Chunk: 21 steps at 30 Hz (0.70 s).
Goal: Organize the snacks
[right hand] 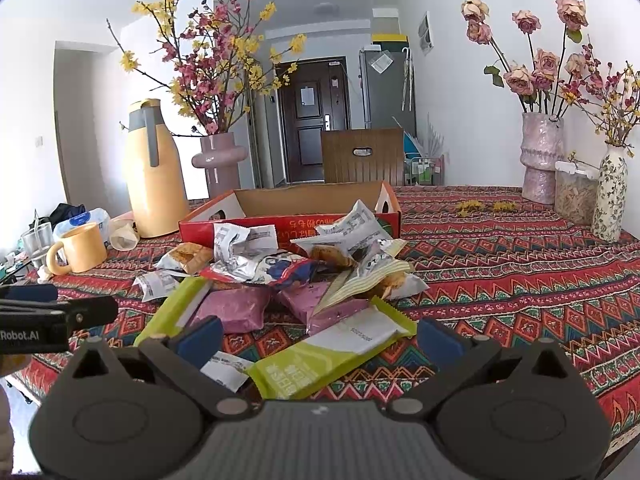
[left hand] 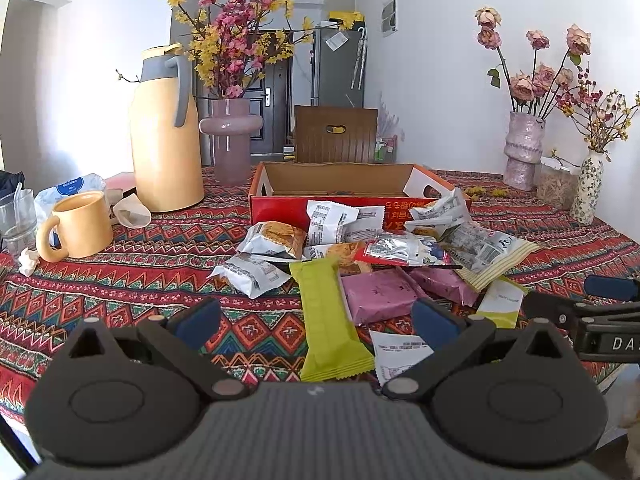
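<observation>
Your left gripper [left hand: 316, 314] is hovering low over the patterned surface [left hand: 120, 280] with its fingers [left hand: 198, 316] spread wide and pinching nothing; your right gripper [right hand: 320, 334] is doing the same, fingers [right hand: 440, 340] wide apart and empty. Beyond them, the red cardboard box [left hand: 280, 210] is sitting open at the far middle of the surface, with the tall yellow thermos [left hand: 166, 136] standing to its left. The snack pile [left hand: 360, 252] is lying just in front of the box, between it and your grippers. A long green bar [left hand: 328, 320] is lying between your left fingers, a second green-and-white bar [right hand: 332, 354] between your right ones, neither being touched. A yellow mug [left hand: 78, 226] is resting at the near left.
</observation>
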Available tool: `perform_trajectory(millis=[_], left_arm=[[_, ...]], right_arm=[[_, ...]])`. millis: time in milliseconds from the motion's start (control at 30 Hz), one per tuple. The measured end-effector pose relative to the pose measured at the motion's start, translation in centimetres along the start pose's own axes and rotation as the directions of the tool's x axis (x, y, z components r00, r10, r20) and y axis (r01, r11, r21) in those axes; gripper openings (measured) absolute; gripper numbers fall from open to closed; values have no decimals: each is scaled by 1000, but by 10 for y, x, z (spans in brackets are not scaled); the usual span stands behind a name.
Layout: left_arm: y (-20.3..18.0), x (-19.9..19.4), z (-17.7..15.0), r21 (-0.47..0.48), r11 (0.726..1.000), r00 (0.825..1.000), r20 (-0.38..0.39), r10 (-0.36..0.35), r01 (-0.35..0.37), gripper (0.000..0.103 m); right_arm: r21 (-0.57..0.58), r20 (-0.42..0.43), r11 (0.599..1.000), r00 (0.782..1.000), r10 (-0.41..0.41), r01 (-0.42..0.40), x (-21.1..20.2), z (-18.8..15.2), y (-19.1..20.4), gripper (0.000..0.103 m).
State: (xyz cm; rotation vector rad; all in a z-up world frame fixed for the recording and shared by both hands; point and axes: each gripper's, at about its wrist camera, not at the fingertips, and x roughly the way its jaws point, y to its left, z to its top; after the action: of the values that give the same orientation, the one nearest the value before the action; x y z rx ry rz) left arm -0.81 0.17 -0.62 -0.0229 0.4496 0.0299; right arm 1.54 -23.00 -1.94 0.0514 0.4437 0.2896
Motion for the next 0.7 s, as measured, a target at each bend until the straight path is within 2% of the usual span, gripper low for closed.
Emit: perform_trajectory(millis=[700], left_arm=[[0, 0, -1, 0, 1000, 1000, 1, 0, 0, 103]], right_arm=[[-2, -4, 1000, 1000, 0, 0, 0, -5, 3, 103]])
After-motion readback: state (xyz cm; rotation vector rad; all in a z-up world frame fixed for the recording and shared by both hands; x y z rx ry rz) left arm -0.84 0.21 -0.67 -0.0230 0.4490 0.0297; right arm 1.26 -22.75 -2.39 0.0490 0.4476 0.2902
